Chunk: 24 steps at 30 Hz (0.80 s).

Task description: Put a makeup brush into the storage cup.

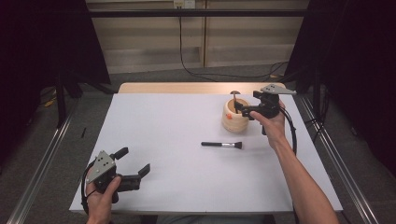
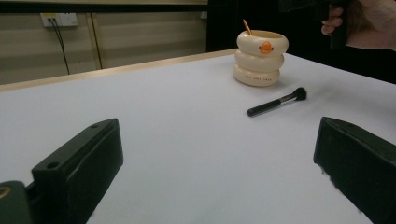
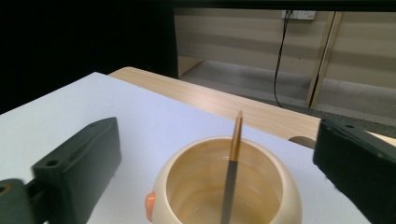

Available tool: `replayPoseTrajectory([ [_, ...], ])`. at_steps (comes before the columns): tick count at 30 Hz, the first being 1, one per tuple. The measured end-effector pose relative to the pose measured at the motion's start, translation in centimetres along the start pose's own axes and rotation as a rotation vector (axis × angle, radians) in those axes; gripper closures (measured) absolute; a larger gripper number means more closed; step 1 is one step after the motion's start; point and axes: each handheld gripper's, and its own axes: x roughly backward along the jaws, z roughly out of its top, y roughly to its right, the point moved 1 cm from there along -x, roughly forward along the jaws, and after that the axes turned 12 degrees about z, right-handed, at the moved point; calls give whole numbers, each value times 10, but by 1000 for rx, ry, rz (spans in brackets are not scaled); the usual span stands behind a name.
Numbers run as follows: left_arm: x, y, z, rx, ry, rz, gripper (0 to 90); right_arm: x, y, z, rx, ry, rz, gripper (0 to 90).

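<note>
Brushes are being dropped into the duck-faced cup [image 1: 235,114] at upper right of the high view: one slim brush [image 3: 232,165] leans inside it, freed between the spread jaws of the right gripper [image 1: 246,109] above. A second brush [image 1: 222,145] lies on the white table [image 1: 163,140] just below the cup, likely next. The left gripper [image 1: 133,165] idles at lower left, jaws apart and empty.
</note>
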Motion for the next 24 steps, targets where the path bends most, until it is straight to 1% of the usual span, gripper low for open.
replayPoseTrajectory([
  [1, 0, 0, 0, 0, 1, 1, 15, 1, 0, 0, 5, 3, 3, 0],
  [5, 1, -1, 0, 2, 4, -3, 15, 3, -2, -3, -5, -2, -12, 5],
  [8, 1, -1, 0, 0, 4, -3, 15, 6, -4, -5, -3, -2, -3, 3],
  [10, 1, -1, 0, 0, 5, -2, 15, 9, -5, -6, 0, -5, -7, 10],
  [11, 1, -1, 0, 2, 5, 0, 15, 11, -5, -6, -5, 3, -6, 6],
  [13, 1, -1, 0, 1, 4, 1, 15, 15, -5, -7, -2, 2, -4, 6],
  [21, 0, -2, 1, -1, 5, 0, 15, 32, -7, -15, -31, 33, -1, 10],
  [24, 0, -3, 1, -1, 7, 2, 15, 37, -9, -18, -29, 35, 6, 9],
])
